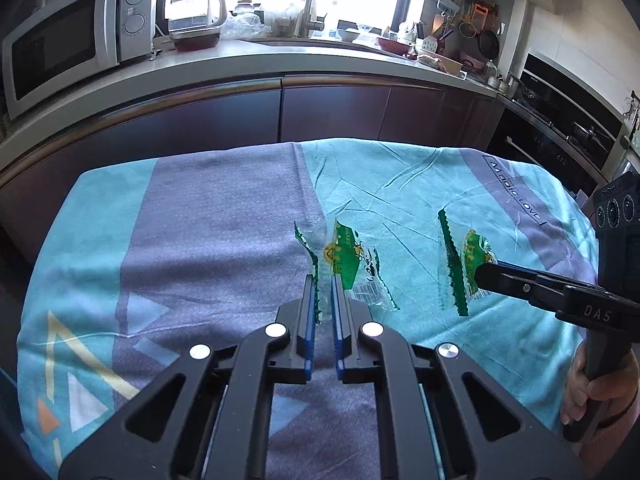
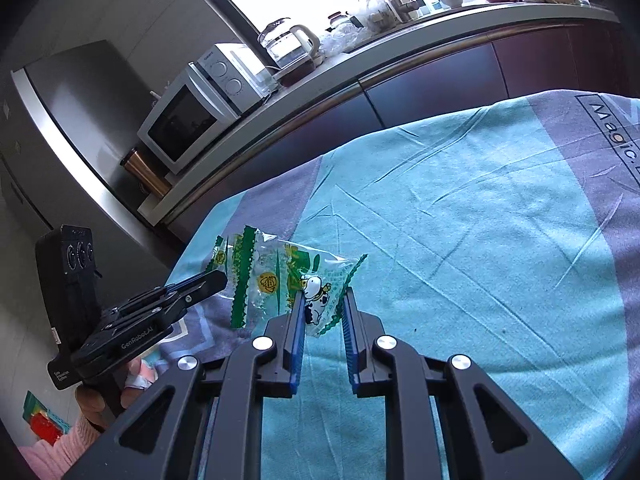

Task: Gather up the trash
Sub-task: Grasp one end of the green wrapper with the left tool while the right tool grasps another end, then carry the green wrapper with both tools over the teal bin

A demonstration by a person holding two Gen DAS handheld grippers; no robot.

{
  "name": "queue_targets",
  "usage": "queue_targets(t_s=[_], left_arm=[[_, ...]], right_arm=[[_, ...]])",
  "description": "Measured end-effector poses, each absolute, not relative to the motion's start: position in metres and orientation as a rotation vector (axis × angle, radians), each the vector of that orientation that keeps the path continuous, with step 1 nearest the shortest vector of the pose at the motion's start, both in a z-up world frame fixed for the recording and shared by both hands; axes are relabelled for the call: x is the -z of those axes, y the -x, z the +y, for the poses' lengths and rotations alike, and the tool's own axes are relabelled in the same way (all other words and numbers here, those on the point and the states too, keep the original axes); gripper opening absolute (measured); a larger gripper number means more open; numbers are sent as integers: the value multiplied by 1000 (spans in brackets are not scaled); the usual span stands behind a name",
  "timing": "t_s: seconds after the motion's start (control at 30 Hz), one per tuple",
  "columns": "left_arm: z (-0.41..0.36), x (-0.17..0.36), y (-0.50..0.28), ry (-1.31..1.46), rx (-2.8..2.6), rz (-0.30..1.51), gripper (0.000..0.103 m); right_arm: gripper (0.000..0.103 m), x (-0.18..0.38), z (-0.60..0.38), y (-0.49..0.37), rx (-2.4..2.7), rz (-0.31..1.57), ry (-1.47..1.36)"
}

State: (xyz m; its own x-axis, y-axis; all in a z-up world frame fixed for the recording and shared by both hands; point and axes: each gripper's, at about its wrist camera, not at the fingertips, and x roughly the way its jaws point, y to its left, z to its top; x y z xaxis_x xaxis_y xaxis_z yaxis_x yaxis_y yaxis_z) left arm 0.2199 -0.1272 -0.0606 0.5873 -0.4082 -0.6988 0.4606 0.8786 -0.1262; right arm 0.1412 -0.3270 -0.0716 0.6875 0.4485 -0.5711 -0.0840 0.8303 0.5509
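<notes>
Two clear snack wrappers with green zigzag edges lie on a teal and grey cloth [image 1: 208,216]. In the left wrist view my left gripper [image 1: 325,282] has its jaws nearly shut around the near edge of the left wrapper [image 1: 348,260]. The second wrapper [image 1: 464,264] lies to its right, with my right gripper [image 1: 482,276] at its right edge. In the right wrist view my right gripper [image 2: 322,300] is open, its jaws either side of that wrapper's [image 2: 296,280] cartoon-dog end. The left gripper [image 2: 218,278] shows there at the left wrapper [image 2: 220,258].
The cloth [image 2: 480,220] covers a table. Behind it runs a kitchen counter [image 1: 248,60] with dark cabinets, a microwave [image 1: 76,36], a glass kettle [image 1: 196,8] and a sink with dishes. An oven [image 1: 560,120] stands at the right. A fridge [image 2: 80,92] stands left of the counter.
</notes>
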Motion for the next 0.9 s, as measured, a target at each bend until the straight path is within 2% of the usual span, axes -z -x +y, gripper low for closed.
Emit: queue_targets(t_s=[0.9], left_arm=[[-8,36,-121,-10,423,708,8]], right_arm=[[16,53,-234,-114,-490,749,-439]])
